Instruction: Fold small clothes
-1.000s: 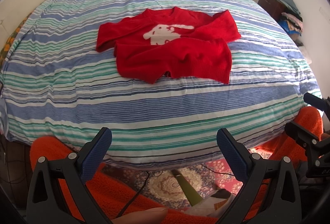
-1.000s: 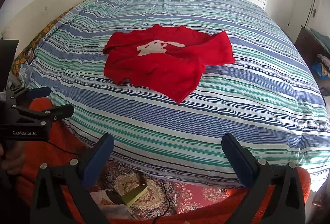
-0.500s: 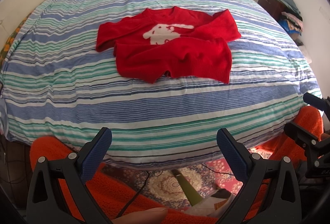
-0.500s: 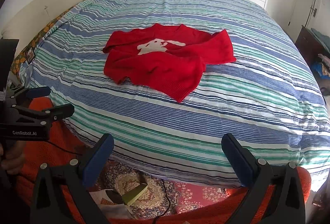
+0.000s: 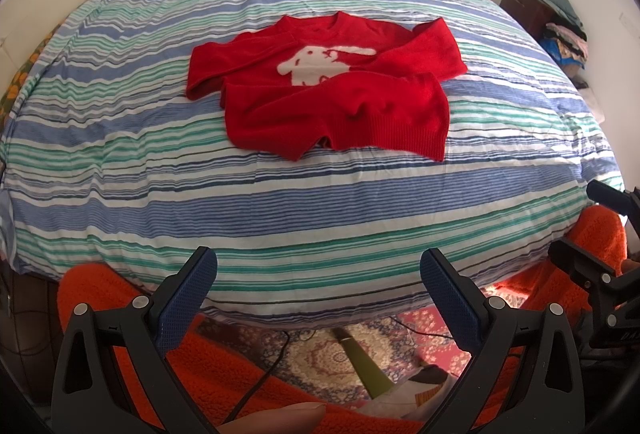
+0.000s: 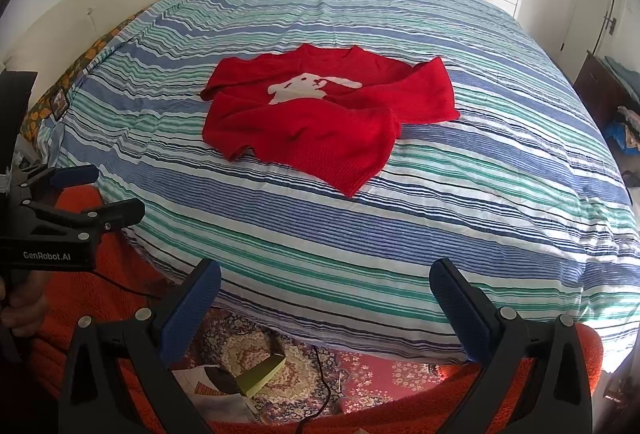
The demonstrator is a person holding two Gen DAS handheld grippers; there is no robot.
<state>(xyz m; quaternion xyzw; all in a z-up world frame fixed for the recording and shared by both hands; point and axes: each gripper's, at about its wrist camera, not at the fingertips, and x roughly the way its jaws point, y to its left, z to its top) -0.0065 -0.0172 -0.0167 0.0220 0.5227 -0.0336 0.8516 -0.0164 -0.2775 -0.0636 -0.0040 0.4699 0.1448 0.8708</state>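
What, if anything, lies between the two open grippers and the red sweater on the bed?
Nothing visible: only bare striped bedspread separates the left gripper and right gripper from the red sweater, which lies crumpled mid-bed.

Left gripper [image 5: 318, 276] and right gripper [image 6: 325, 282] hang level, side by side, jaws spread wide, empty

Striped bed [image 5: 280, 202]: rumpled red sweater [image 5: 340, 106] near centre, apparently front up, sleeves folded inward.
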